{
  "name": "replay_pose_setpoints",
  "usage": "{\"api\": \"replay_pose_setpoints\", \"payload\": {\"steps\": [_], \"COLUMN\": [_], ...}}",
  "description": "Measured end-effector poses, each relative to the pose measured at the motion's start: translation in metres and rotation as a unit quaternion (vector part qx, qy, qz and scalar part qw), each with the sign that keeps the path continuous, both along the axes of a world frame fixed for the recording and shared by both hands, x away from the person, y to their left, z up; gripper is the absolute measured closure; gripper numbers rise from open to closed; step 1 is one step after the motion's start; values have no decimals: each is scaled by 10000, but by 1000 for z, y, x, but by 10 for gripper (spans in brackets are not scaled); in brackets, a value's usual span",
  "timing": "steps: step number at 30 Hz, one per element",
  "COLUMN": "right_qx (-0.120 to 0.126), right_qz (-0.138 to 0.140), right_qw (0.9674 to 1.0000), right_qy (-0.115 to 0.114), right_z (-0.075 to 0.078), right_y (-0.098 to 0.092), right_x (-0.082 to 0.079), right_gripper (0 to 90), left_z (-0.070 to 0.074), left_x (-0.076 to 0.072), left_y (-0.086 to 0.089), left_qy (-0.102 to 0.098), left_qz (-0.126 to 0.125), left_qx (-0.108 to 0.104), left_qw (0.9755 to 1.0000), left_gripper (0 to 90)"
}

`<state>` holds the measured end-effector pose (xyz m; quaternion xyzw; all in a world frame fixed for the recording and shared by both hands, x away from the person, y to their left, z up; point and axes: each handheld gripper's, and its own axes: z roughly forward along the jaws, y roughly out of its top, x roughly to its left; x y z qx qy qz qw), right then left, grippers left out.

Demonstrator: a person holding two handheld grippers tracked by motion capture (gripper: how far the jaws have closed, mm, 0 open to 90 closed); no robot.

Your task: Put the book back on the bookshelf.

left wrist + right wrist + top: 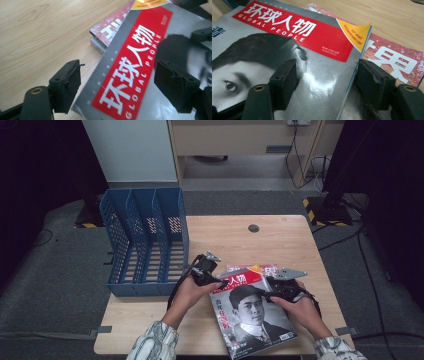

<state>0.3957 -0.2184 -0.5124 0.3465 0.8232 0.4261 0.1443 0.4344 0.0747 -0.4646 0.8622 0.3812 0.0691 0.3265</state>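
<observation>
A grey magazine (250, 315) with a red title band and a portrait lies tilted across a red magazine (267, 268) on the wooden table (285, 245), its near end raised. My left gripper (217, 281) is open at its upper left corner. In the left gripper view the pads (66, 87) stand wide apart, clear of the cover (130, 75). My right gripper (270, 287) is shut on the magazine's right edge. In the right gripper view one pad (284, 82) rests on the cover (319, 75) and the other sits just past the edge, over the red magazine (397, 60).
A blue slotted file rack (145, 240) stands at the table's left, close behind my left hand. A third, grey magazine (97, 46) lies under the red one (112, 27). A dark round hole (253, 228) sits near the table's far edge.
</observation>
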Motion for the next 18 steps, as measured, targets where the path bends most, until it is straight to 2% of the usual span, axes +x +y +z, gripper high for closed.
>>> {"api": "replay_pose_setpoints", "payload": {"steps": [4, 7, 12, 18], "right_qx": [14, 16, 38, 47], "right_qz": [2, 8, -6, -18], "right_qw": [10000, 10000, 10000, 10000], "right_qy": [-13, -28, -19, -31], "right_z": [0, -1, -1, -1], "right_y": [0, -1, 0, 0], "right_x": [0, 0, -1, -1], "right_gripper": [329, 329, 328, 328], "left_z": [-8, -14, -22, -27], "left_x": [9, 14, 19, 23], "left_y": [-6, -7, -8, -8], "left_qy": [186, 267, 433, 628], "left_qz": [-108, -38, -73, -68], "left_qx": [129, 267, 269, 70], "left_qw": [9997, 9993, 9987, 9980], "left_gripper": [197, 186, 172, 152]}}
